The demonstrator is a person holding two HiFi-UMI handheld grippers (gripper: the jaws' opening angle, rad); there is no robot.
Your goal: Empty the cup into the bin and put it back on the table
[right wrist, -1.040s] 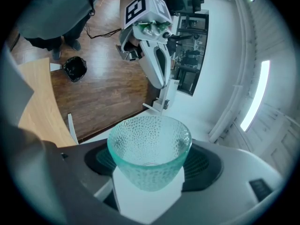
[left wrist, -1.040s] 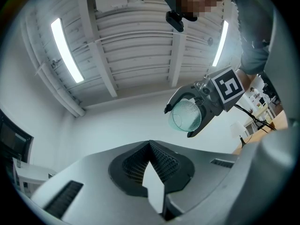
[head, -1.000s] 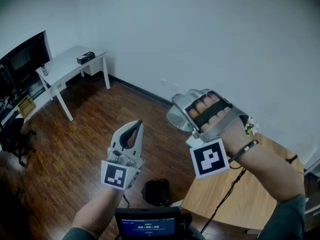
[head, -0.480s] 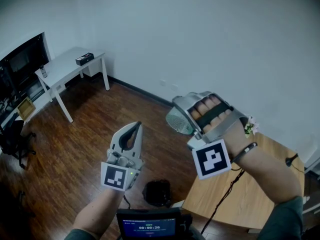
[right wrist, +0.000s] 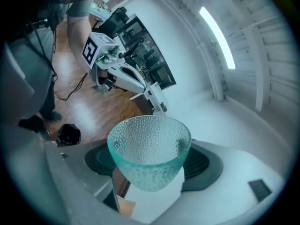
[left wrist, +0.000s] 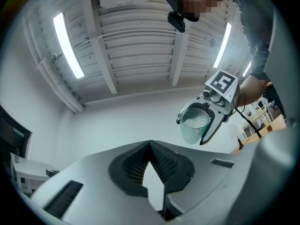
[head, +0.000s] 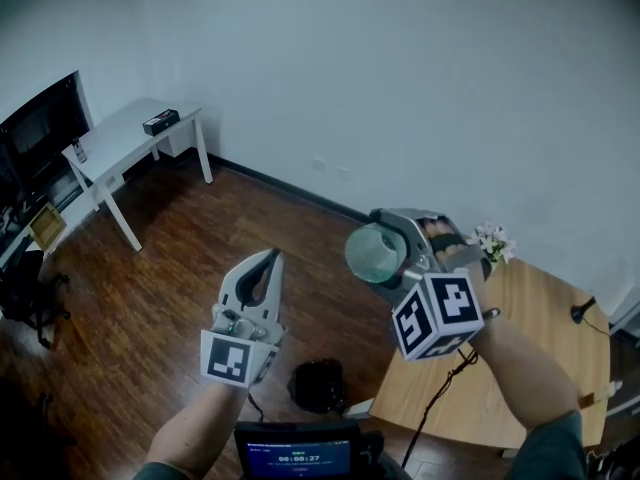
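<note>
One dimpled cup (head: 373, 255) sits clamped in the right gripper (head: 385, 246); the left gripper (head: 271, 259) is closed, empty. One bin (head: 315, 385), one wooden table (head: 540, 333), one white desk (head: 122, 133); the screen (head: 298, 458) reads 00:00:27.

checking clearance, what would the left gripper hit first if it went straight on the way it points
The way looks free: the left gripper points up at the white wall, nothing nearer in line. The cup in the right gripper hangs off to the side, though depth is unclear.
</note>
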